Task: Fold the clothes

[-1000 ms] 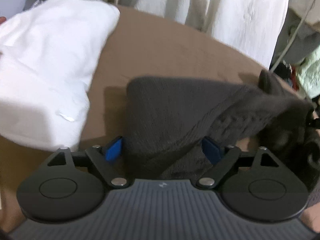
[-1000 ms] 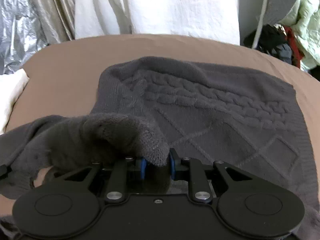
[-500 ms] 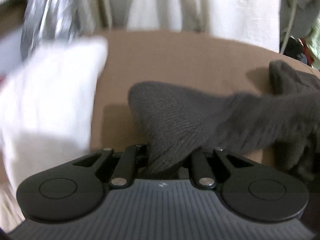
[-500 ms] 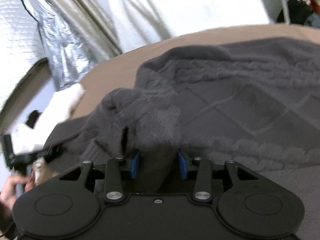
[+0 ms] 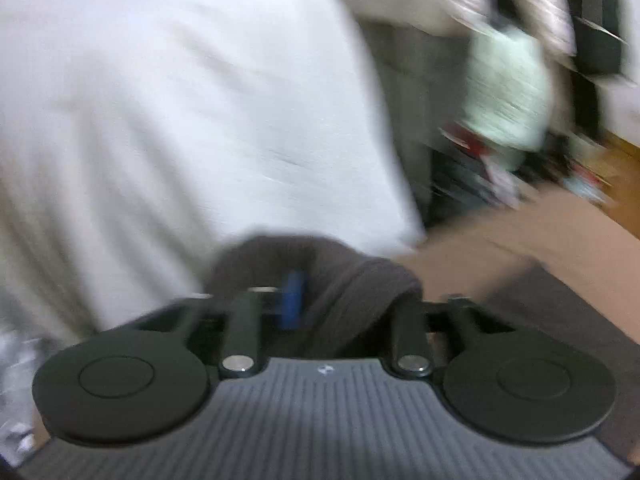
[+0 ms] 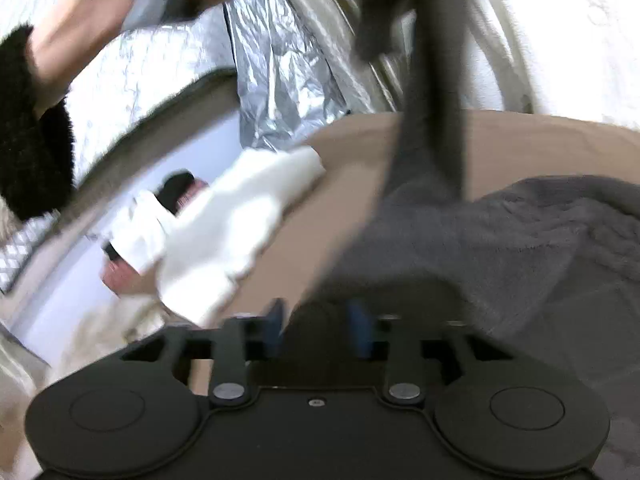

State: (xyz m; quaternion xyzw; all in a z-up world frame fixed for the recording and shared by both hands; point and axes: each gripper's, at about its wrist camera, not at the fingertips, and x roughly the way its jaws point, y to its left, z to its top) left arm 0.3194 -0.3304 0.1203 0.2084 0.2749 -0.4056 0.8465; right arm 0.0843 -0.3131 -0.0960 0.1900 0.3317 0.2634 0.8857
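A dark grey knit sweater [image 6: 540, 248] lies partly on the brown surface [image 6: 520, 144]. My left gripper [image 5: 336, 300] is shut on a bunched part of the grey sweater [image 5: 352, 280] and holds it up in the air; this view is blurred. My right gripper [image 6: 318, 328] is shut on another part of the sweater [image 6: 316, 320]. A taut strip of the sweater [image 6: 432, 120] rises from near my right gripper up to the raised left hand [image 6: 120, 4] at the top left.
A folded white garment [image 6: 224, 232] lies at the left of the brown surface. Silver foil sheeting [image 6: 280, 80] and white drapes [image 5: 180, 100] hang behind. Pale green and dark clothes [image 5: 508, 96] pile up at the right.
My left gripper closed on the sweater and lifted it high above the surface. My right gripper stayed shut on its part and swung to face left. The sweater is now stretched between them.
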